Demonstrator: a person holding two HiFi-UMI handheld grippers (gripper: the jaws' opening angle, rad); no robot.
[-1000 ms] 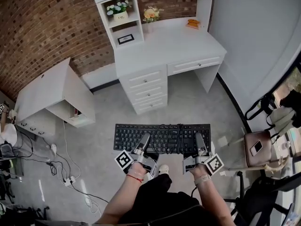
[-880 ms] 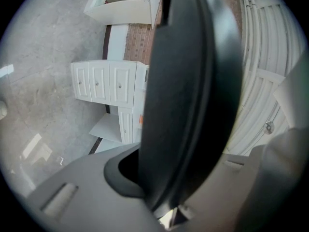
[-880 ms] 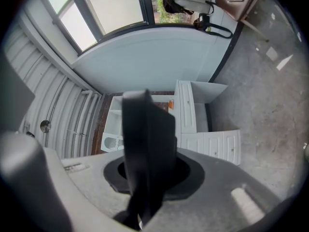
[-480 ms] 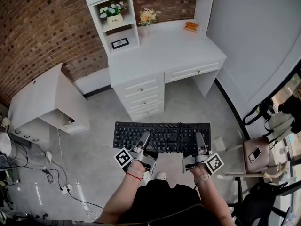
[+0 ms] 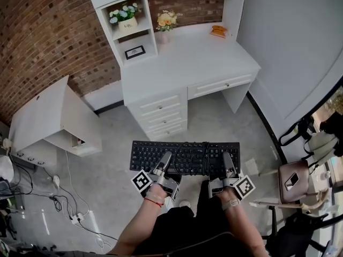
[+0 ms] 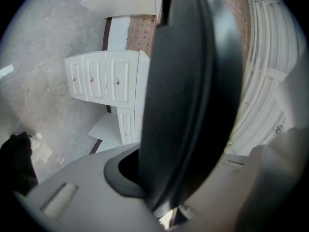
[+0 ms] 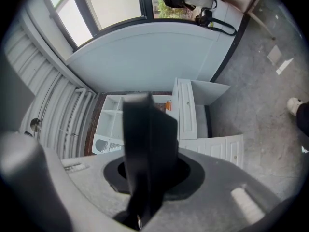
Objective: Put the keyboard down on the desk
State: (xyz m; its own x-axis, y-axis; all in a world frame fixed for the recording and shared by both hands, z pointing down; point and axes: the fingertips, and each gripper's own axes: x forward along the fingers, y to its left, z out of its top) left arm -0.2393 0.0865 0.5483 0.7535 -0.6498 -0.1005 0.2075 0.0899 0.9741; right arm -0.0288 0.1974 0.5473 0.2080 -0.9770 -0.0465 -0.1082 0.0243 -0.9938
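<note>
step: carry, I had the keyboard [image 5: 185, 157] over the floor, worktop [image 5: 187, 58] well ahead
grip: left gripper [image 5: 166, 156] + right gripper [image 5: 227, 156] both clamped its near edge
next: prob needed stepping closer, lowering flat

No legible text, flowerpot label [image 5: 127, 25] too small to read, keyboard [image 5: 185, 155] legends likewise

Head camera looks steeply down; both gripper views face the desk [image 5: 187, 63].
</note>
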